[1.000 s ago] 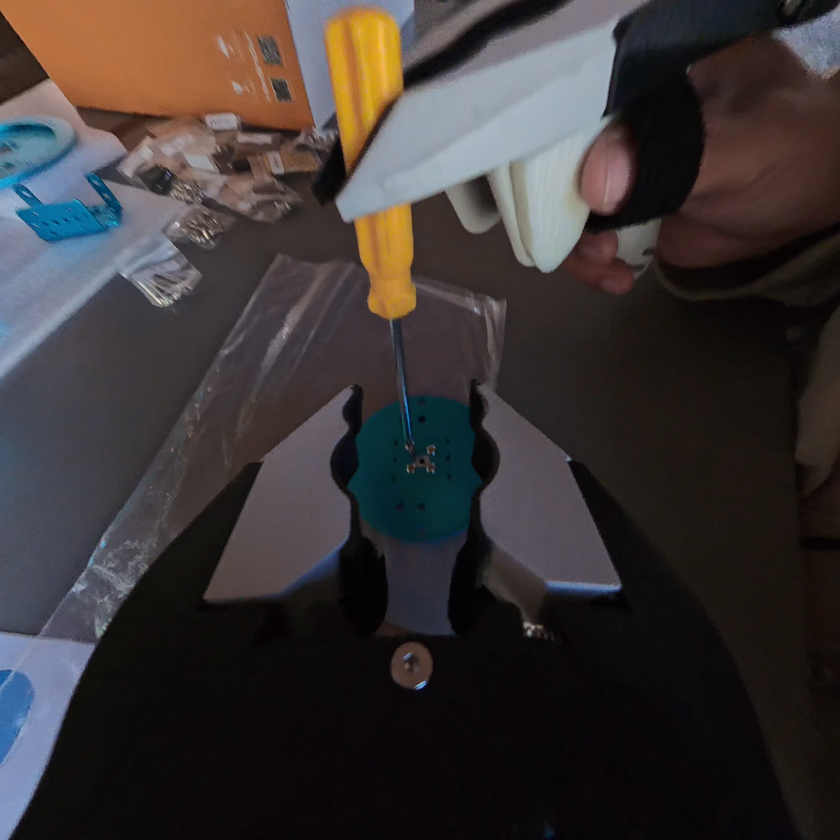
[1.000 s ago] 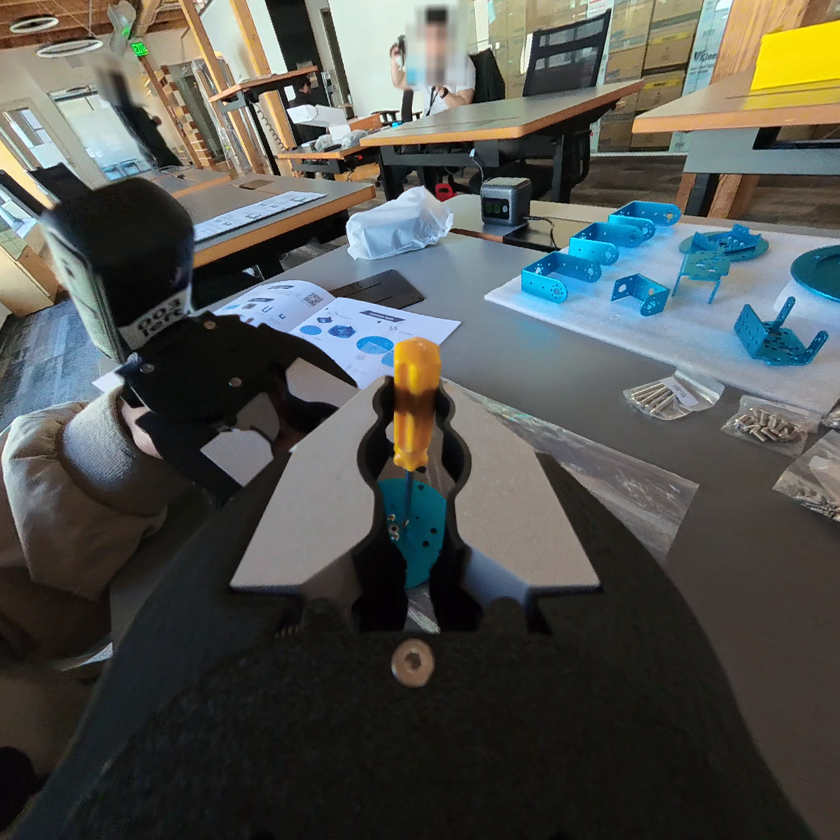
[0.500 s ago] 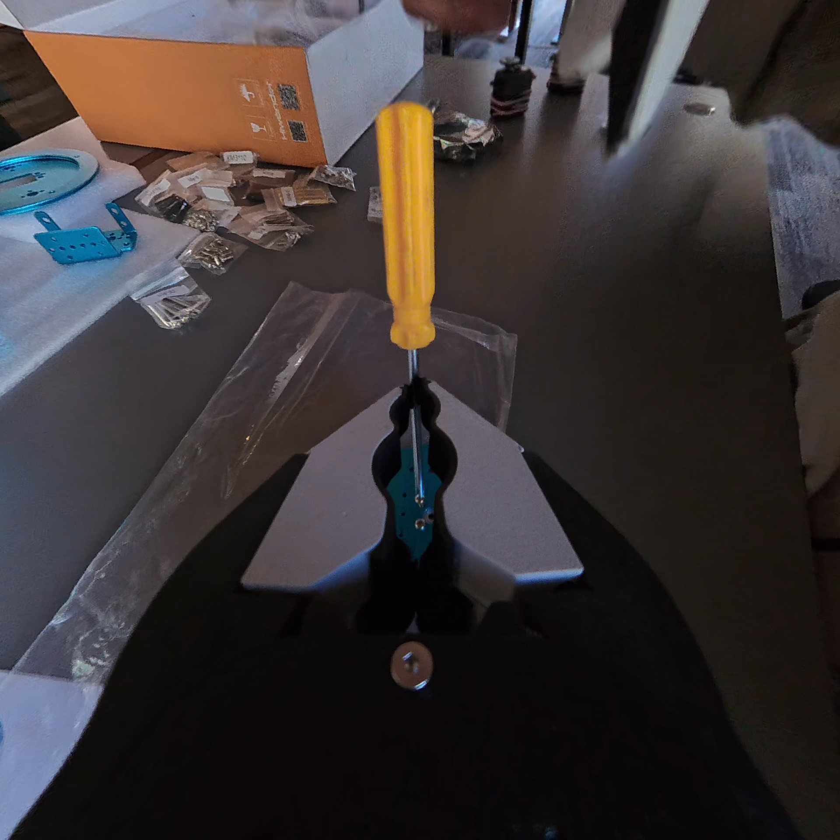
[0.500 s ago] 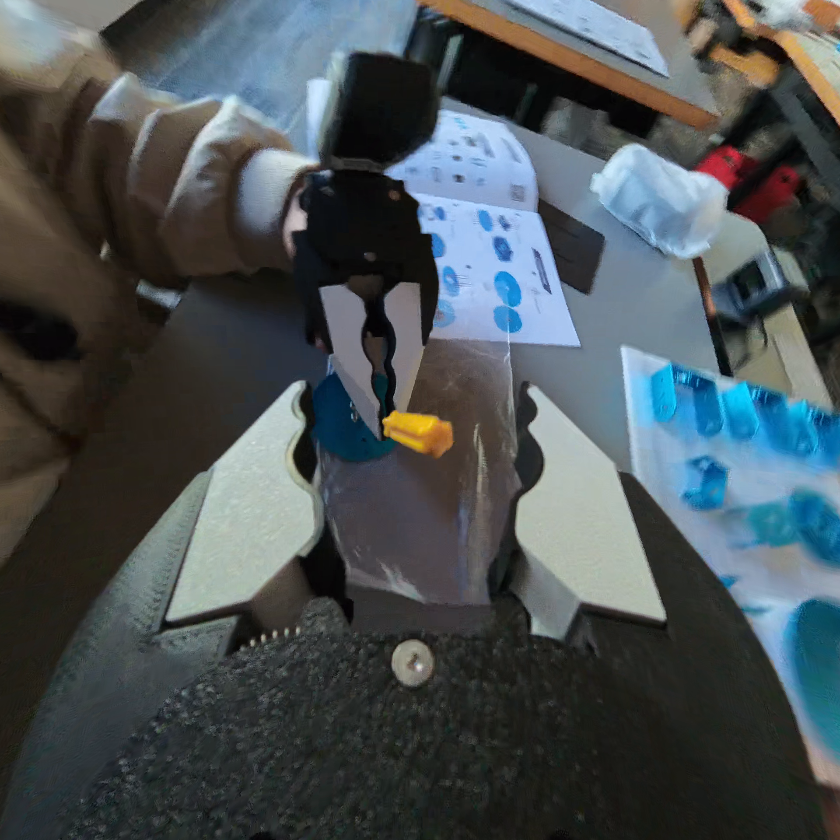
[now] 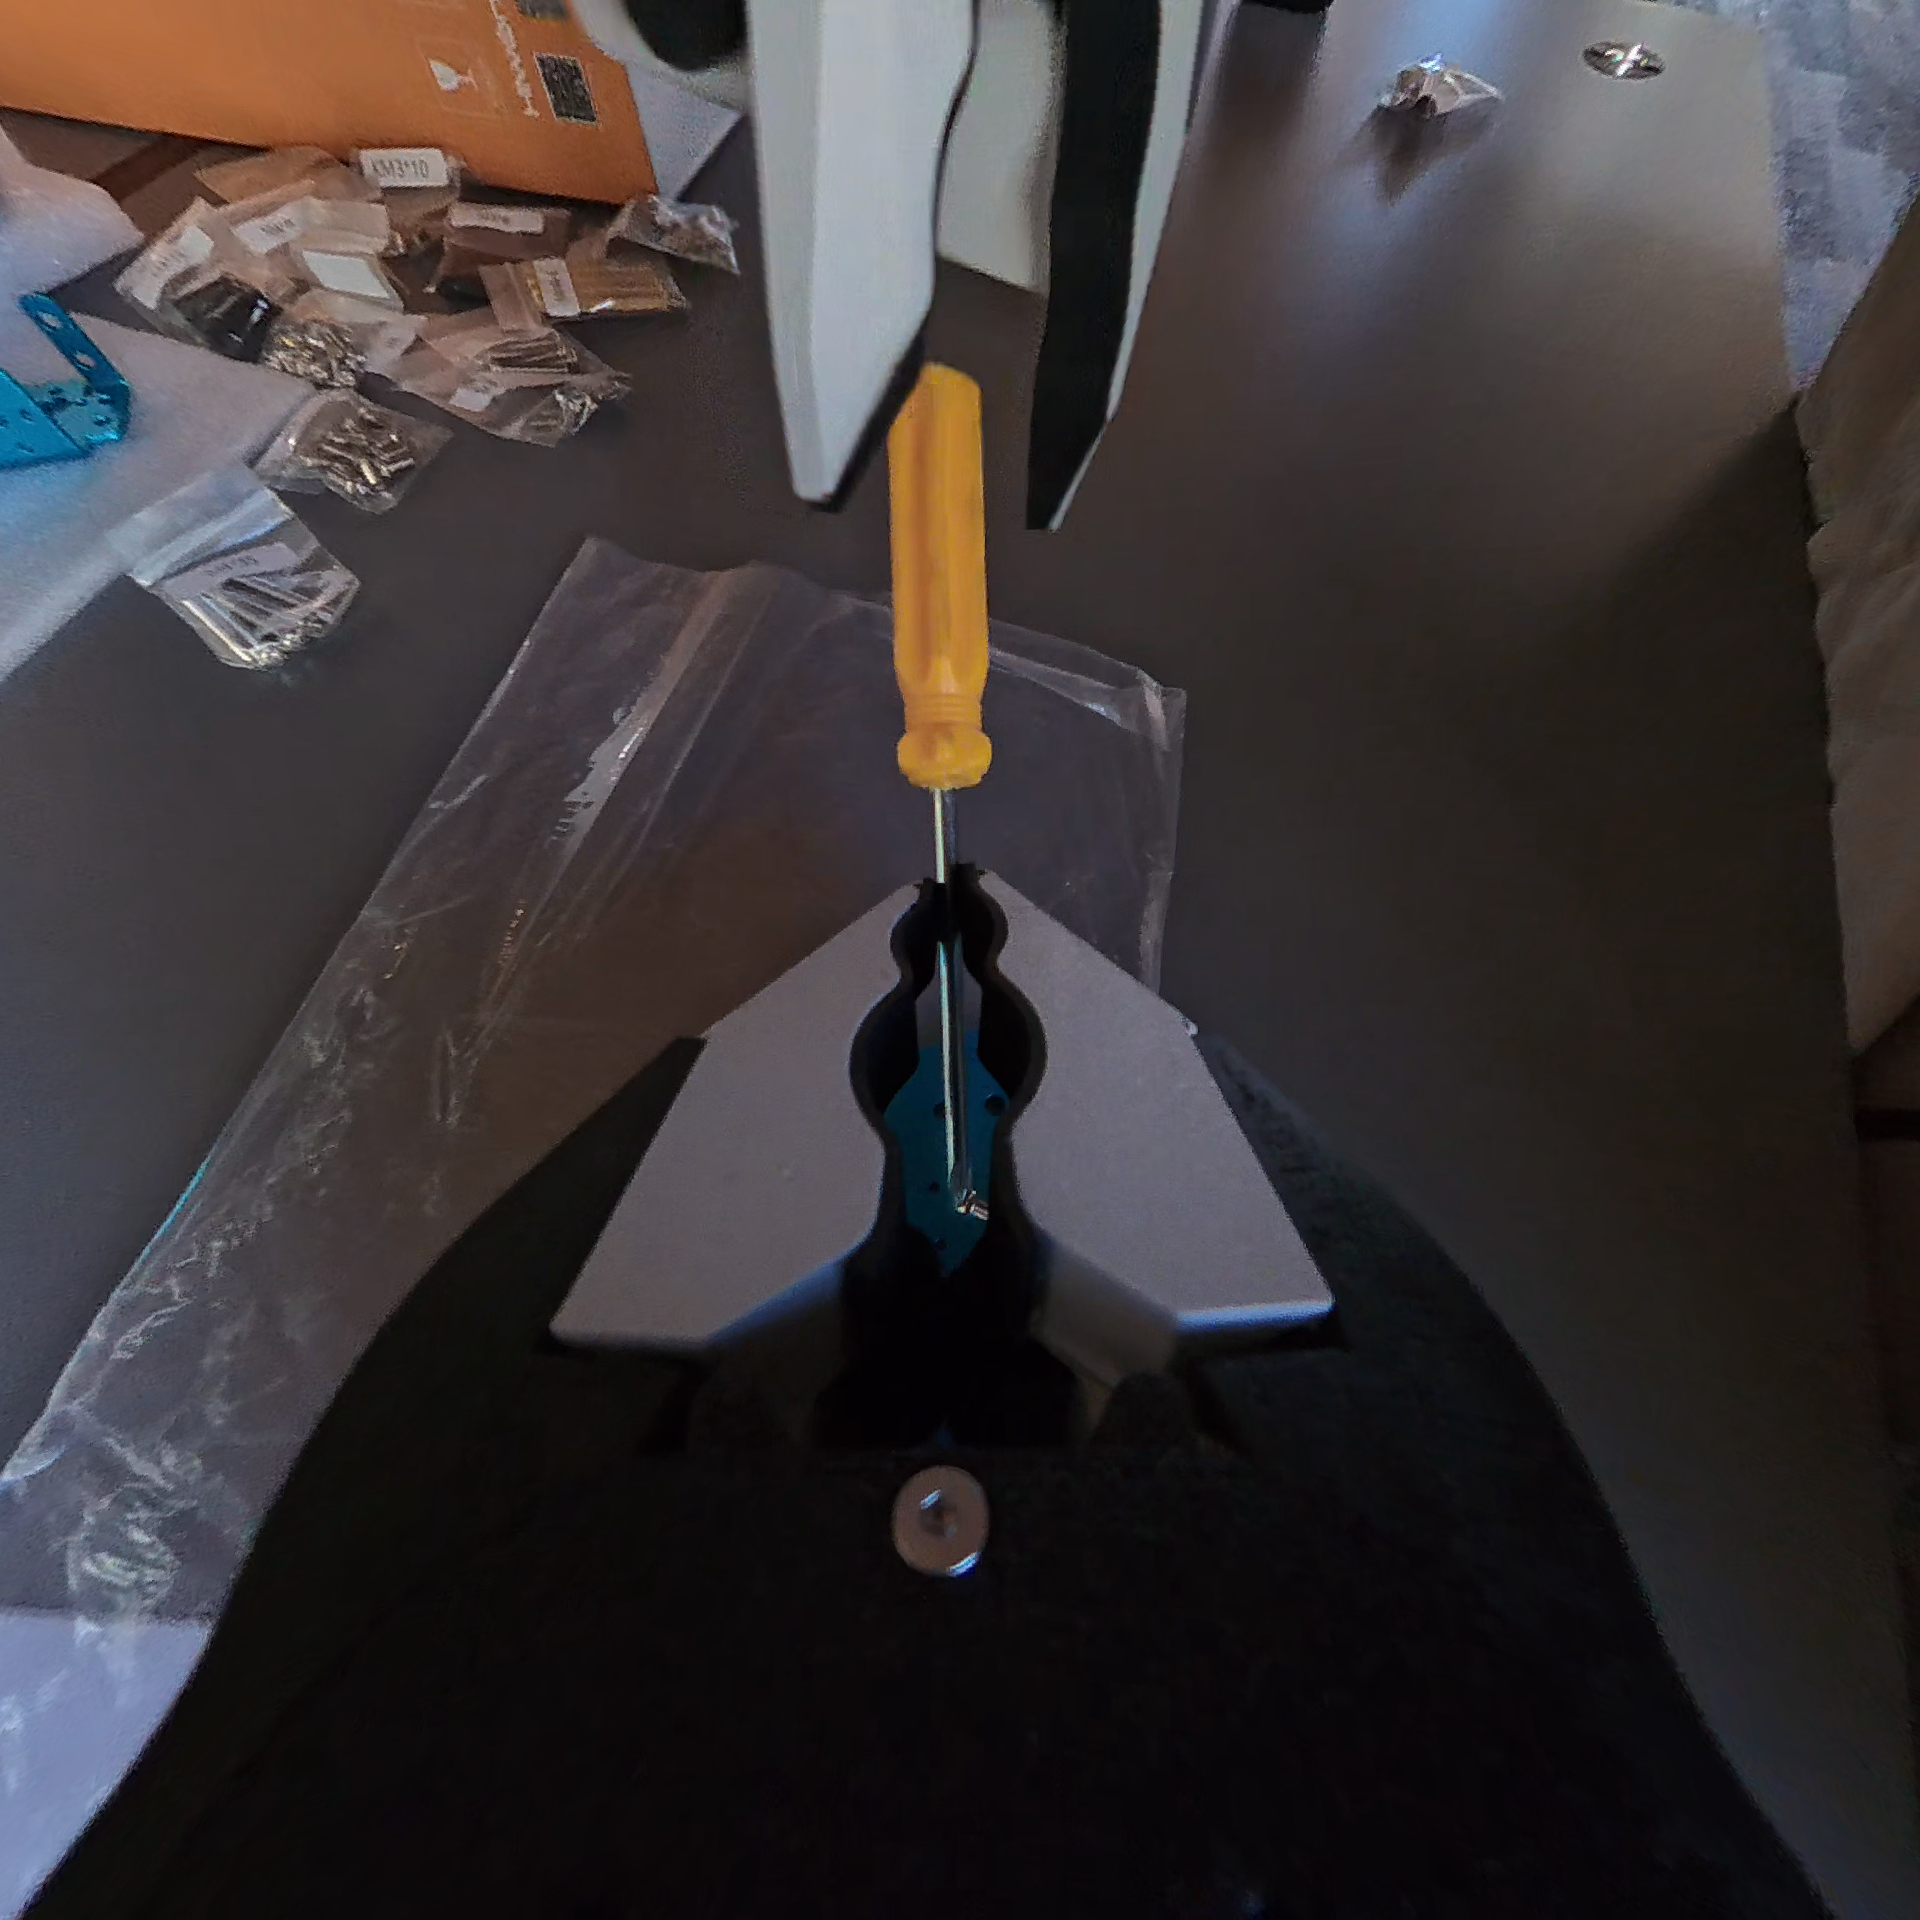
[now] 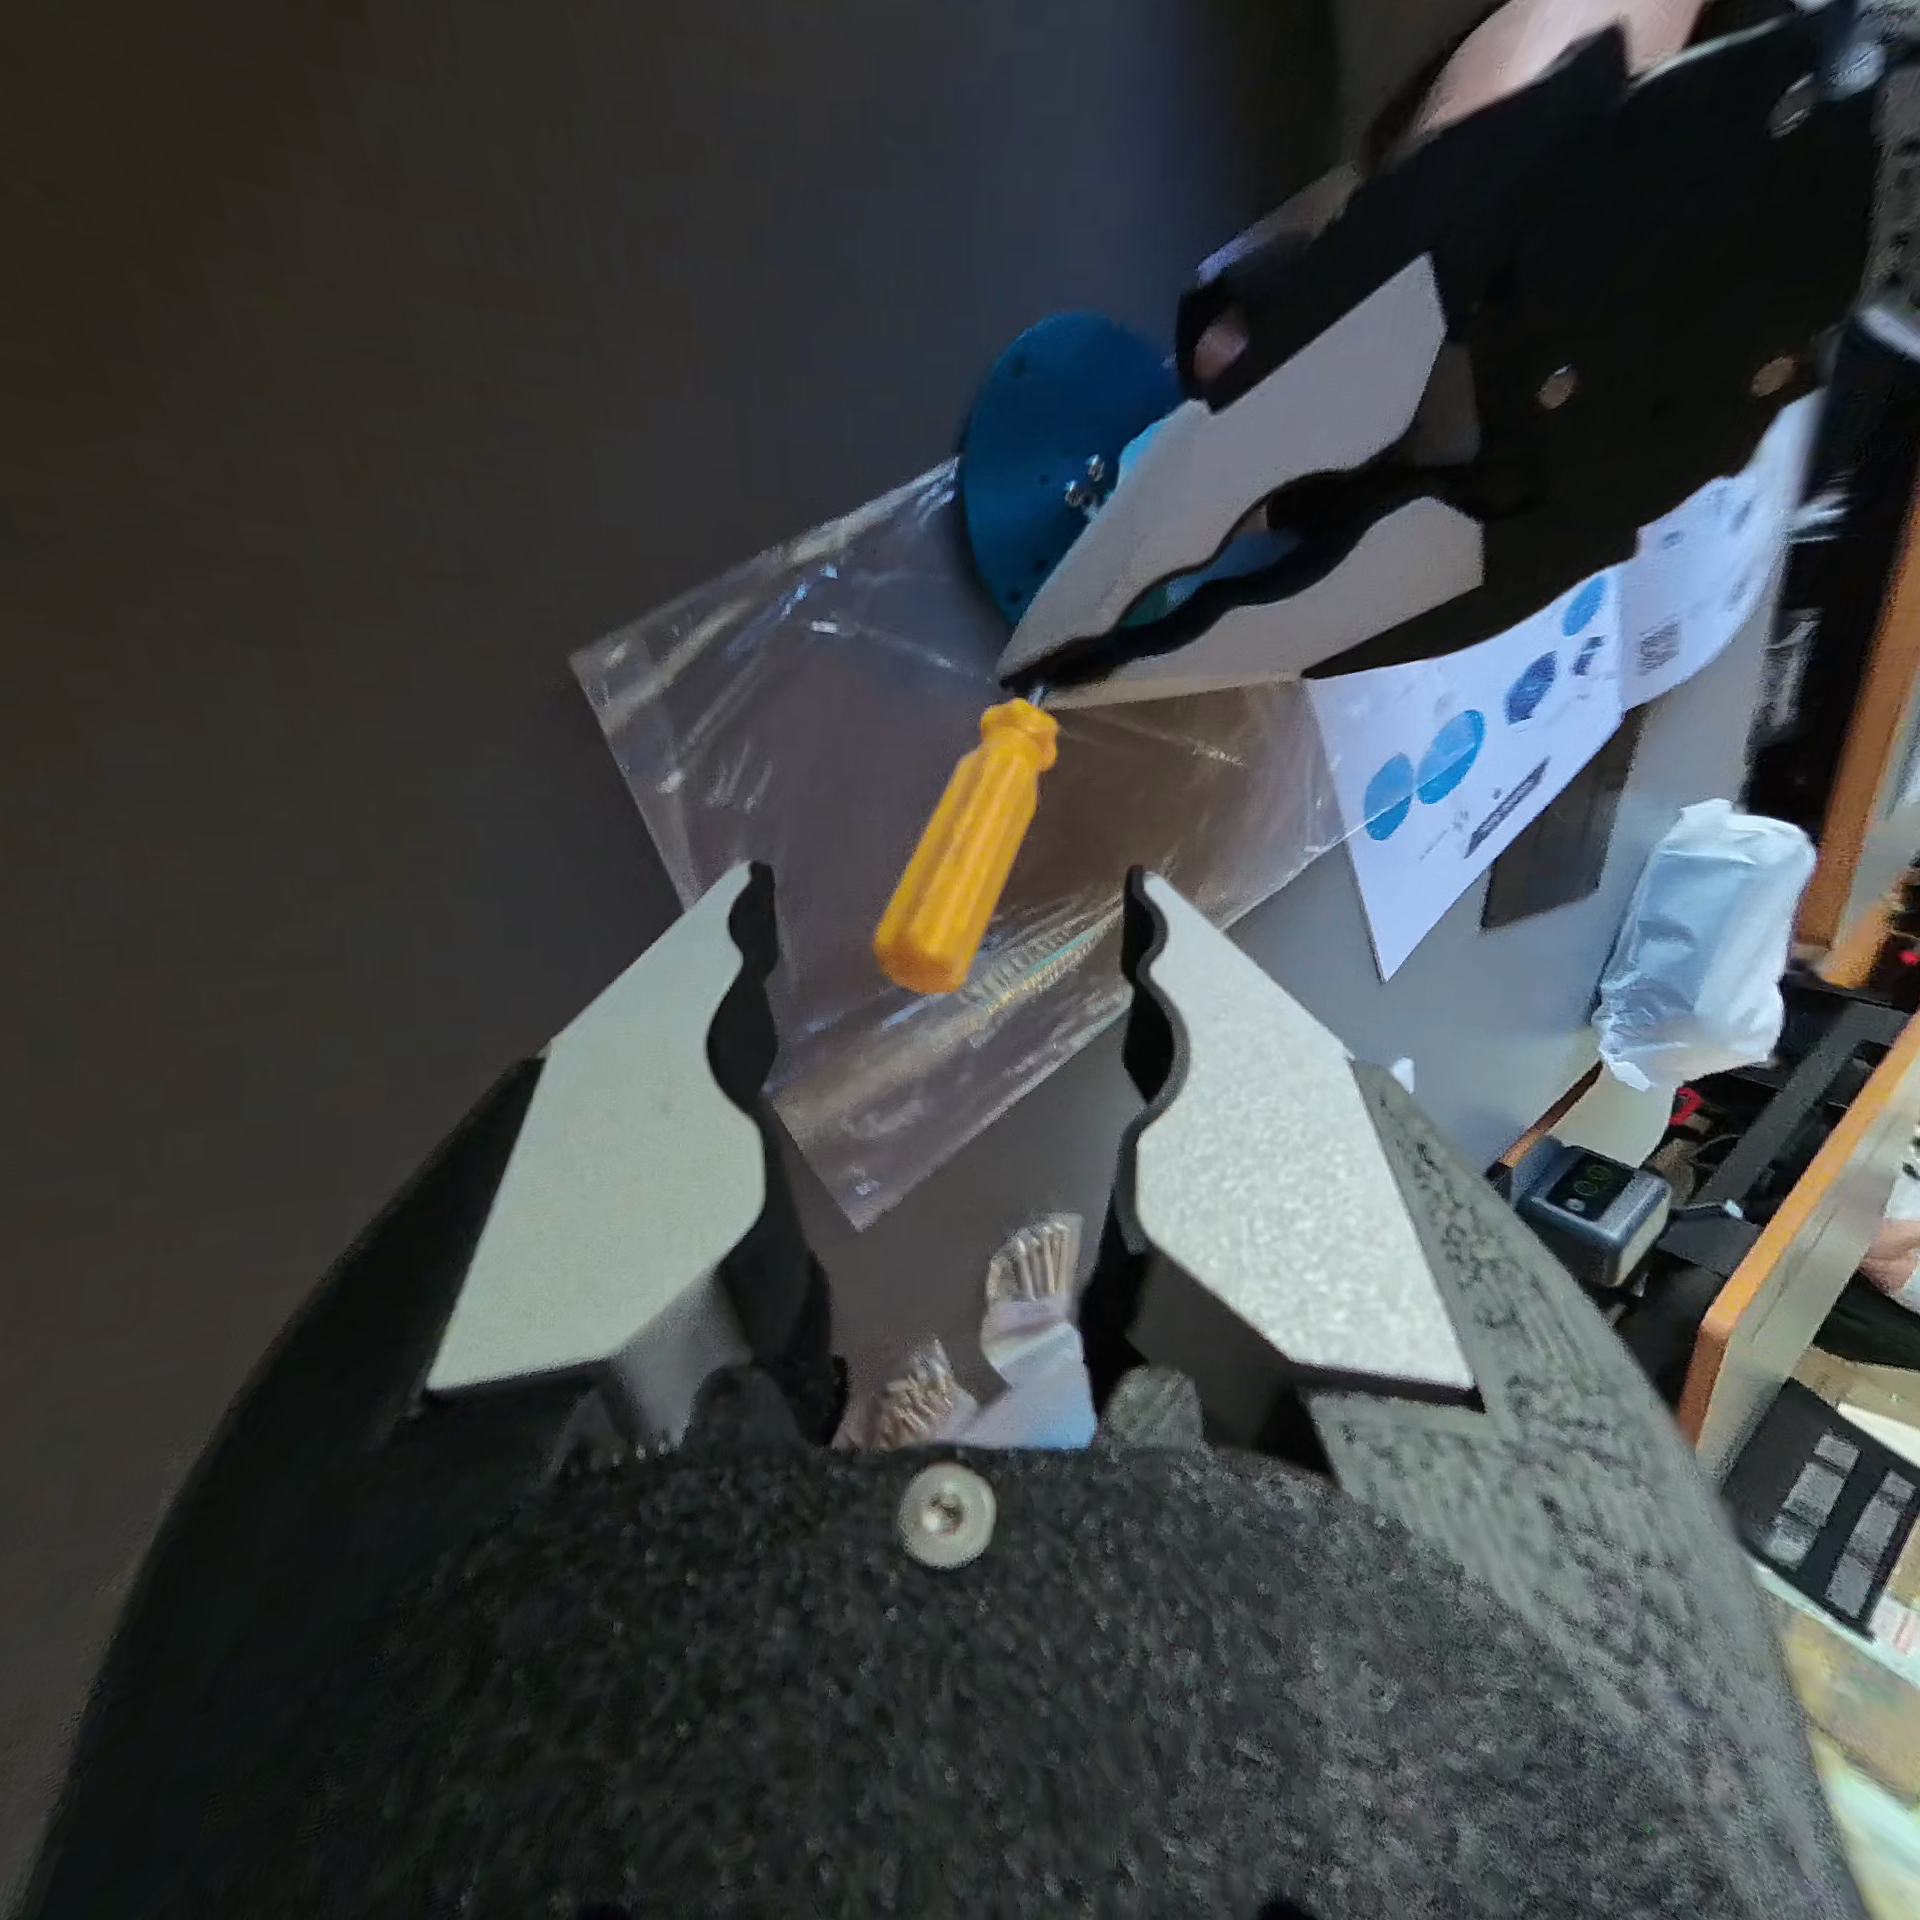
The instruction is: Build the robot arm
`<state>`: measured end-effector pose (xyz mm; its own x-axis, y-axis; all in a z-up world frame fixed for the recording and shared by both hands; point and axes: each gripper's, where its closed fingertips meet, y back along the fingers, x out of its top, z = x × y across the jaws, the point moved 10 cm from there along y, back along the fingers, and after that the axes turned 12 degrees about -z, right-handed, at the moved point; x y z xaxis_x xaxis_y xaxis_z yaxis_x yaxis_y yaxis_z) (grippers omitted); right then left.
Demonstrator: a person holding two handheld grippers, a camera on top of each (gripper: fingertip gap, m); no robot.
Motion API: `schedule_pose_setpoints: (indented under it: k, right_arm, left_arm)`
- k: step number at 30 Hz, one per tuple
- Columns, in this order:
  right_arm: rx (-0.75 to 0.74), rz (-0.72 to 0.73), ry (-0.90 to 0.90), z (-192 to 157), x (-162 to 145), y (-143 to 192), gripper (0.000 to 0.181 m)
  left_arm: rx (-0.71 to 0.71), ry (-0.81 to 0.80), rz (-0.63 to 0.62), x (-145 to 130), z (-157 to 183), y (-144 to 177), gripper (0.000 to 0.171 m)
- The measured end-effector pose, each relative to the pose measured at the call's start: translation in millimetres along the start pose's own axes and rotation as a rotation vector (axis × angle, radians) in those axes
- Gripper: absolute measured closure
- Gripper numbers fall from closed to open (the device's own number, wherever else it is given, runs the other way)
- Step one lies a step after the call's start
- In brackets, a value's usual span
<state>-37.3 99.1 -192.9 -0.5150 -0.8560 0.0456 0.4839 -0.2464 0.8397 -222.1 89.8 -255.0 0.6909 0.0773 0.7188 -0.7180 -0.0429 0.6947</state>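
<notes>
A screwdriver with a yellow handle (image 5: 938, 582) and thin metal shaft points away from my left gripper (image 5: 951, 883), which is shut on the shaft. The screwdriver's tip rests at a small screw on a blue perforated disc (image 5: 928, 1174), seen through the gap between the fingers. My right gripper (image 6: 943, 883) is open and empty, with the end of the handle (image 6: 966, 847) lying between its fingertips, not touching them. In the right wrist view the left gripper (image 6: 1023, 675) comes in from the upper right, over the blue disc (image 6: 1049, 436).
A clear plastic bag (image 5: 623, 935) lies flat on the dark table under the screwdriver. Small bags of screws (image 5: 343, 447), an orange box (image 5: 260, 73) and a blue bracket (image 5: 52, 405) are at the left. A printed sheet (image 6: 1507, 727) and a white plastic bundle (image 6: 1694, 935) lie beyond. The tips of one gripper are about 7 cm away from the tips of the other.
My right gripper let go of the handle, pulled away, and has come back open around the handle's end. My left gripper, open around the disc before, shut on the shaft.
</notes>
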Motion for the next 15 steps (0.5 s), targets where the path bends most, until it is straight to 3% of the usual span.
schedule_pose_setpoints:
  k: [4,7,10,15]
  right_arm:
    - [-0.208,0.05,-0.089,-23,2,-6,0.129]
    - [-0.237,0.057,-0.123,-29,7,-18,0.135]
    - [-0.303,0.073,-0.108,-24,5,-21,0.164]
    - [-0.169,0.119,-0.239,-1,3,-10,0.164]
  left_arm:
    - [-0.048,0.005,0.013,1,-1,1,0.167]
    - [-0.071,-0.001,0.028,1,-1,2,0.167]
    - [-0.074,-0.004,0.025,1,-1,1,0.168]
    - [-0.083,0.043,0.119,0,-7,11,0.167]
